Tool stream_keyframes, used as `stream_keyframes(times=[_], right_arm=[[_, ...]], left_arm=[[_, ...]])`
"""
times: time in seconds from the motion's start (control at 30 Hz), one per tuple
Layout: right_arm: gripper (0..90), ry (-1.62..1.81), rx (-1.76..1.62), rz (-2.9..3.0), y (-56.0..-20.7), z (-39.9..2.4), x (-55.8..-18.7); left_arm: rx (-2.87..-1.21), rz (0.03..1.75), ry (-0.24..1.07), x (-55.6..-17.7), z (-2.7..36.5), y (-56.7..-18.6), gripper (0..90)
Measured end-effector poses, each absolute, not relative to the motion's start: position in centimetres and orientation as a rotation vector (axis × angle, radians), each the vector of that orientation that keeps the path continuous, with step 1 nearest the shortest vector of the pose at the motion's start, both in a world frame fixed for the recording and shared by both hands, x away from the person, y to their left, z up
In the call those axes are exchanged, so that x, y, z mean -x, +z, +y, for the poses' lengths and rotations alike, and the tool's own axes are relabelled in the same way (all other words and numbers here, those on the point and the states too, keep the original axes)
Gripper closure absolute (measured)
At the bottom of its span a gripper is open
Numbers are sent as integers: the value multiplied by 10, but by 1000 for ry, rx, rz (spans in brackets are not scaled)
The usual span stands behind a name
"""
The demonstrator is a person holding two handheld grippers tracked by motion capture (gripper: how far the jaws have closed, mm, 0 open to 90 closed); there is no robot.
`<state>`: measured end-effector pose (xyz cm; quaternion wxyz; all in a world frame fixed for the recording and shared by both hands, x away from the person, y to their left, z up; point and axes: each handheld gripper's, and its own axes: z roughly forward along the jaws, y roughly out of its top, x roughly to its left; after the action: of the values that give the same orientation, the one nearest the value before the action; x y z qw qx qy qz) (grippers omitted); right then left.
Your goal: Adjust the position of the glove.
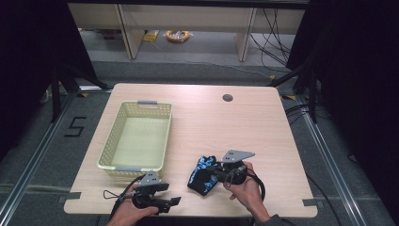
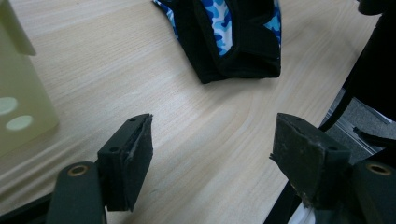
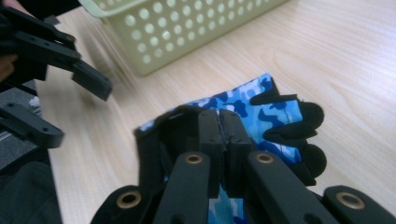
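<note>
A blue camouflage glove (image 1: 201,172) with black cuff and fingertips lies on the wooden table (image 1: 235,127), near its front edge. My right gripper (image 1: 214,173) comes at it from the right. In the right gripper view its jaws (image 3: 219,123) are pressed together, with the black cuff bunched up around their tips and the glove (image 3: 275,112) spread beyond. My left gripper (image 1: 176,201) rests at the front edge, left of the glove, open with nothing between its pads (image 2: 135,149). Ahead of the left gripper lies the glove (image 2: 233,37), a short way off.
A pale yellow perforated basket (image 1: 136,167) stands on the left half of the table and holds nothing. A round cable hole (image 1: 227,98) sits near the far edge. Bare wood lies to the right and behind the glove. The left gripper (image 3: 79,112) shows beside the basket (image 3: 187,28).
</note>
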<state>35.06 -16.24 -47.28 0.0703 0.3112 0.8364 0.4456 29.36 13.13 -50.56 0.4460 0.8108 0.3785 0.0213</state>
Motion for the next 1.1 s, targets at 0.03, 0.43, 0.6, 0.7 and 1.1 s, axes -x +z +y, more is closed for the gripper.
stream_keyframes(times=[0.03,0.43,0.6,0.7,1.1], right_arm=[[892,1317,-947,2533,-478,-164,-355],[888,1268,-899,2574,-492,-155,-366],[881,1250,-905,2575,-494,-154,-367],[833,1258,-927,2577,-495,-155,-369],[730,1172,-1073,2500,-489,-179,-379]], left_arm=[[-2011,932,53,-294,129,-507,284],[-2030,918,40,-301,110,-511,284],[-2028,921,44,-305,103,-512,287],[-2035,918,45,-308,101,-512,287],[-2037,918,65,-312,96,-513,301]])
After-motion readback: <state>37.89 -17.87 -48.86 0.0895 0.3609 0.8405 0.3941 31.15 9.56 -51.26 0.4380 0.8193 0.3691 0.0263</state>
